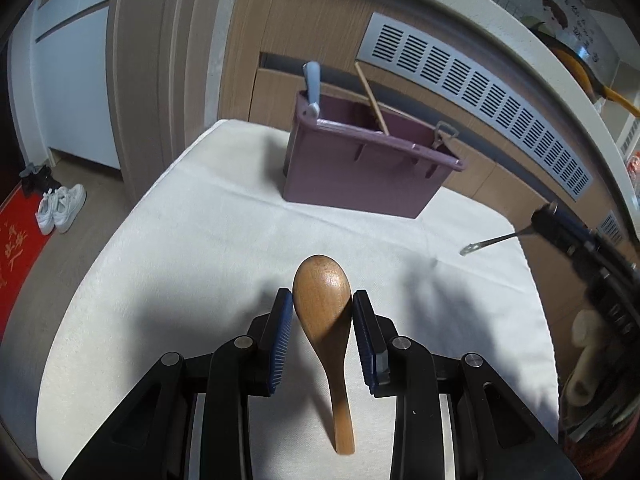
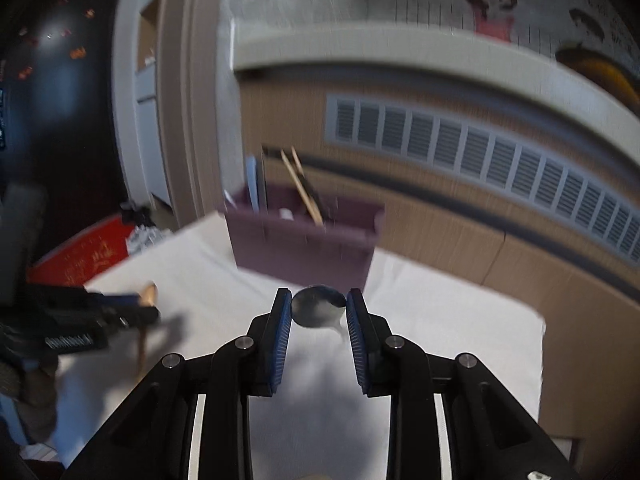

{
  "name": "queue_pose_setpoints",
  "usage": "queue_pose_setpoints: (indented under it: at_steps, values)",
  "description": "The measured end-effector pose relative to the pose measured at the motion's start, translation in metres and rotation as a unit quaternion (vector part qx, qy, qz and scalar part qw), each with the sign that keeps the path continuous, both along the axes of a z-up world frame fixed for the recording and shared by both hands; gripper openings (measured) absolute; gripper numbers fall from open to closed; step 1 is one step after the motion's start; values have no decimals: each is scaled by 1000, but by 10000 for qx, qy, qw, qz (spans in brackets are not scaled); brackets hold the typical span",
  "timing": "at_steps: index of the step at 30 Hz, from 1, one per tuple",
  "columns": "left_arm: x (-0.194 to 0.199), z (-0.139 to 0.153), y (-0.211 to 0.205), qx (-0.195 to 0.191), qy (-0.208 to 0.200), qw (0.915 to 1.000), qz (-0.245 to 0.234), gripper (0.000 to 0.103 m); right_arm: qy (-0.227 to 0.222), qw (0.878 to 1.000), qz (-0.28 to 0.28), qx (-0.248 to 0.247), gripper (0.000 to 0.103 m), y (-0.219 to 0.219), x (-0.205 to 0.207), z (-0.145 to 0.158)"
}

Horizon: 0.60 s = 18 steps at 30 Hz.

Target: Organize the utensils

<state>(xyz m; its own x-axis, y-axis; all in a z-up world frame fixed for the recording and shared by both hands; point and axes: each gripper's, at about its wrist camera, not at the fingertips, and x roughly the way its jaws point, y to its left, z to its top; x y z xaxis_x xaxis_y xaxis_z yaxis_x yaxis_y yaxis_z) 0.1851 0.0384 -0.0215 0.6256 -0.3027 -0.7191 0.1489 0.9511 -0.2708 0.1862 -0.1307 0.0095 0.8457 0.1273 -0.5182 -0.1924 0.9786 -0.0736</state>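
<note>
While the purple caddy (image 1: 360, 168) already holds chopsticks (image 1: 372, 98), we've got left tool (image 1: 322, 300) clamping wooden spoon (image 1: 322, 300), right tool (image 2: 318, 302) clamping metal spoon (image 2: 318, 306); both unplaced.

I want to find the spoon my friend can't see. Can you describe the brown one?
Start at the white cloth with the purple box at its far end. Nearer than the box, the left gripper has a wooden spoon between its jaws. It is brown, with its bowl pointing toward the box, unlike the shiny metal spoon.
</note>
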Motion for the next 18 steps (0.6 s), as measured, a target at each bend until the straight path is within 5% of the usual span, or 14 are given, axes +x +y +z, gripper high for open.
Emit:
queue_pose_setpoints:
  at_steps: [2, 4, 14, 18]
  values:
    - [-1, 0, -2, -11, -1, 10000, -25, 32, -56, 9999, 150, 40, 25, 1, -1, 8]
    - [-1, 0, -3, -17, 7, 10000, -40, 32, -12, 9996, 267, 46, 5, 3, 0, 9]
    - [-2, 1, -2, 12, -29, 10000, -22, 31, 343, 9982, 422, 253, 2, 2, 4, -4]
    - [-1, 1, 3, 89, -61, 9999, 94, 31, 1244, 9851, 687, 968, 9, -5, 17, -35]
